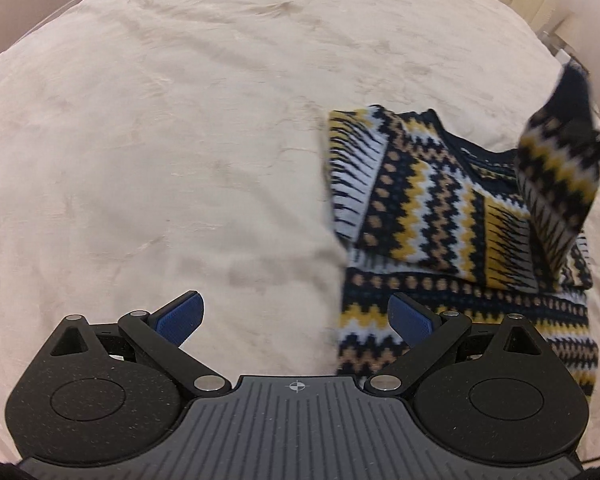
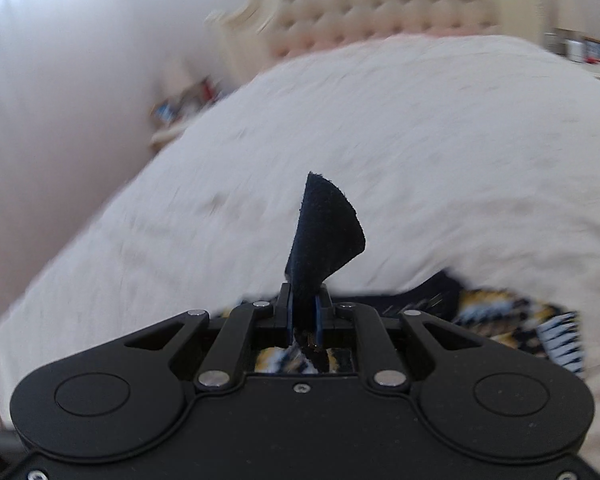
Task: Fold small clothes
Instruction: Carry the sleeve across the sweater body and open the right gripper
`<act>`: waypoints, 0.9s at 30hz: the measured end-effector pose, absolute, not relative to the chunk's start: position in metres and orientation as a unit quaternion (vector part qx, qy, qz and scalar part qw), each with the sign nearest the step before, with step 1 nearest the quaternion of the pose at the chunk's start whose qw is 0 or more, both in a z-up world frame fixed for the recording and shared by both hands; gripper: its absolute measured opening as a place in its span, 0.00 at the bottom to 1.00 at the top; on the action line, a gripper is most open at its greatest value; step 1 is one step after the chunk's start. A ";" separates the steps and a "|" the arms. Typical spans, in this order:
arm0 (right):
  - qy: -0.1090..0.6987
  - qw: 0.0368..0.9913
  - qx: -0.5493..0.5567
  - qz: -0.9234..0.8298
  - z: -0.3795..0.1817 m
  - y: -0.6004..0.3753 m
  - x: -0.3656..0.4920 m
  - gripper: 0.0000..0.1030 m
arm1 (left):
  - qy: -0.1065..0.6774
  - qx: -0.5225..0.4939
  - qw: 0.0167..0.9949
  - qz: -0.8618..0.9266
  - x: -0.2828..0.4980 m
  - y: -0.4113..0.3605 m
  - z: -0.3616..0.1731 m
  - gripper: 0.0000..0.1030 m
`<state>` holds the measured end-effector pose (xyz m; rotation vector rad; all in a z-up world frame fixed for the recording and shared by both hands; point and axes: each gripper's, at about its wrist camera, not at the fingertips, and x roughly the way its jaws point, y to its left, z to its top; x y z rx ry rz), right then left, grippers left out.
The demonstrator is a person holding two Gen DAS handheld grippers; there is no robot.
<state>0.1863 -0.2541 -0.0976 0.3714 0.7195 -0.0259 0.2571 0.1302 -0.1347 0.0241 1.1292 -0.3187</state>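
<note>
A small knitted sweater [image 1: 440, 208] with navy, yellow, white and tan zigzag bands lies on the cream bedspread [image 1: 180, 140], right of centre in the left wrist view. One sleeve [image 1: 560, 168] is lifted off the bed at the far right. My left gripper [image 1: 296, 320] stands open over bare bedspread, with its right pad [image 1: 410, 320] above the sweater's lower edge. In the right wrist view my right gripper [image 2: 303, 300] is shut on the sweater's dark navy cuff [image 2: 324, 228], which sticks up between the pads. The rest of the sweater [image 2: 500, 316] trails to the lower right.
A cream tufted headboard [image 2: 380, 4] stands at the far end of the bed. Small cluttered shelves [image 2: 180, 108] sit beside the bed, with a pale wall [image 2: 60, 60] behind. The right wrist view is motion-blurred.
</note>
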 end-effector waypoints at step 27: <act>0.467 0.875 0.126 0.006 -0.161 -0.222 0.119 0.52 | 0.494 0.053 0.838 -0.226 0.289 0.053 -0.154 0.90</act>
